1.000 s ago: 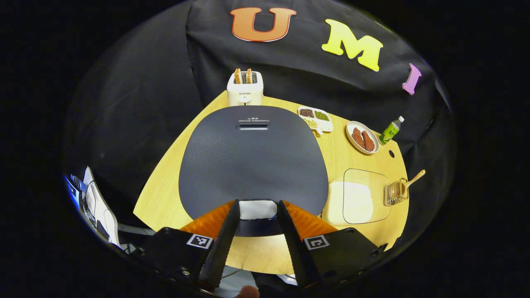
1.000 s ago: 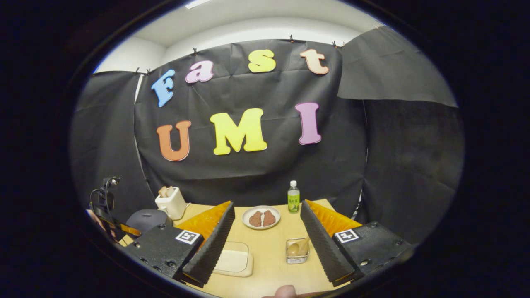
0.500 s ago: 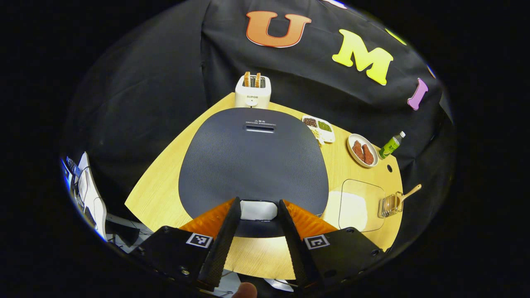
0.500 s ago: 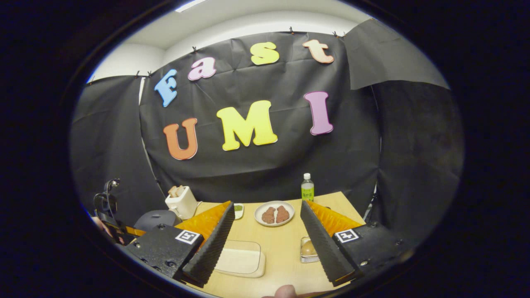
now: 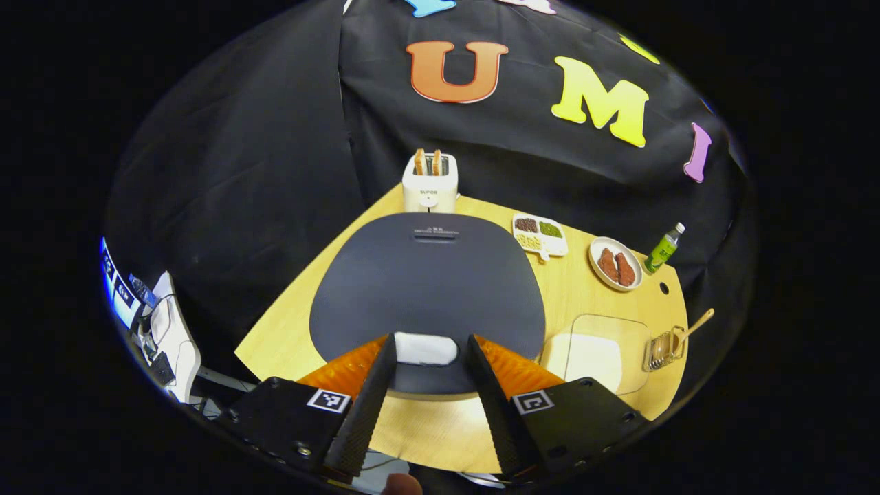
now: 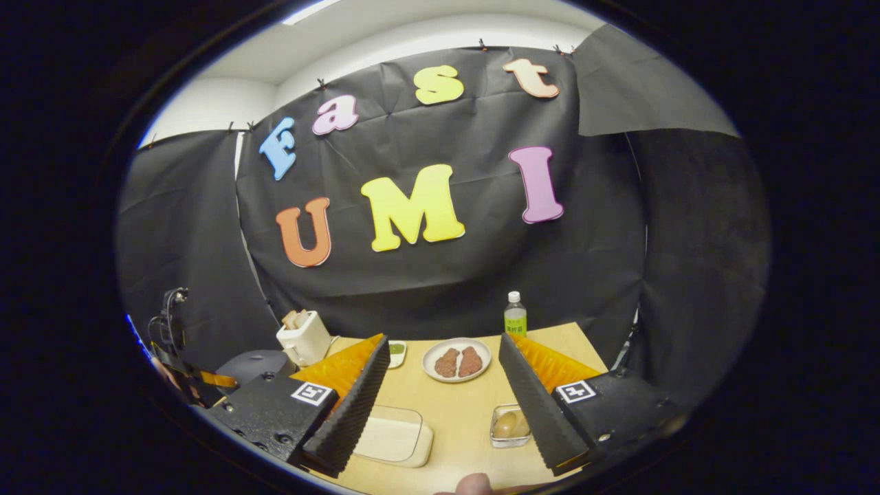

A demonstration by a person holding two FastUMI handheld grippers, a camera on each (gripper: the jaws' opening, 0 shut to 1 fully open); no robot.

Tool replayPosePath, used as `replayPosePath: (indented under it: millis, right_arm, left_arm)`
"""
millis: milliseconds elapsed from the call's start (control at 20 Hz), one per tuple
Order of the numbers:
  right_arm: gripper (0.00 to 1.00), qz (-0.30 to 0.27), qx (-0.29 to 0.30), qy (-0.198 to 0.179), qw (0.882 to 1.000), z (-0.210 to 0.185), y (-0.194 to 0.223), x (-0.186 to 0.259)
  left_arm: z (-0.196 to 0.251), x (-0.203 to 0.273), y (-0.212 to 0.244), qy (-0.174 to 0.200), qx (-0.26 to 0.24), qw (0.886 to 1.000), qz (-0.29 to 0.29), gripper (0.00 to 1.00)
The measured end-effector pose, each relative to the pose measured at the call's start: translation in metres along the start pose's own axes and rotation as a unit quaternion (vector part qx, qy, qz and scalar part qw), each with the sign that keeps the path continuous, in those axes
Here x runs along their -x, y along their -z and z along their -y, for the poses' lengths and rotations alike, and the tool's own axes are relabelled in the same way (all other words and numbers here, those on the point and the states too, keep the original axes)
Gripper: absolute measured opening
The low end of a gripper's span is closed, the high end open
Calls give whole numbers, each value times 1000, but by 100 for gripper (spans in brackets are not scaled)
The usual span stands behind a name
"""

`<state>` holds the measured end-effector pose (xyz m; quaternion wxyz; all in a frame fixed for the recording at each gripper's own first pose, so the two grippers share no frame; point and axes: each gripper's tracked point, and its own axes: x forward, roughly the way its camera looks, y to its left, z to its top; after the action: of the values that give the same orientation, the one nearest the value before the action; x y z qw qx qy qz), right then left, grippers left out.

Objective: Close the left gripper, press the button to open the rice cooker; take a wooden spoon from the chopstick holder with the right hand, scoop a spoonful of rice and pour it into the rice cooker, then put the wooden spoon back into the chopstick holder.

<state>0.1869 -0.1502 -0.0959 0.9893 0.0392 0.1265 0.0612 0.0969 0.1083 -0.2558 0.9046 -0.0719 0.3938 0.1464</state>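
One wooden spoon (image 5: 694,324) handle slants up-right from holder (image 5: 661,348).

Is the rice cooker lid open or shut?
Shut. In the left gripper view the rice cooker's dark lid lies flat and the white button sits between the left gripper's spread fingers, not yet pressed.

Free room and obstacles. The dark grey, closed rice cooker (image 5: 426,289) takes up the left of the pale wooden table (image 5: 570,289), its white front button (image 5: 426,348) between the spread fingers of the left gripper (image 5: 426,405). Bare tabletop lies between the clear lidded rice box (image 6: 392,434) and the wire chopstick holder (image 6: 510,426); a white plate (image 6: 457,359) and green bottle (image 6: 515,319) stand behind.
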Motion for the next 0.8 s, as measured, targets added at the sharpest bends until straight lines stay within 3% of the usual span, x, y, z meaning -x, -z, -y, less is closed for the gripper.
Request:
replayPosePath:
  millis: [450, 800]
  right_arm:
    - [100, -3, 9, -28, 1000, -12, 0, -7]
    - [99, 8, 13, -15, 1000, -15, -10, 12]
  left_arm:
    - [-3, -12, 26, 8, 34, 998, -47, 73]
    - [-2, -11, 16, -3, 27, 1000, 10, 72]
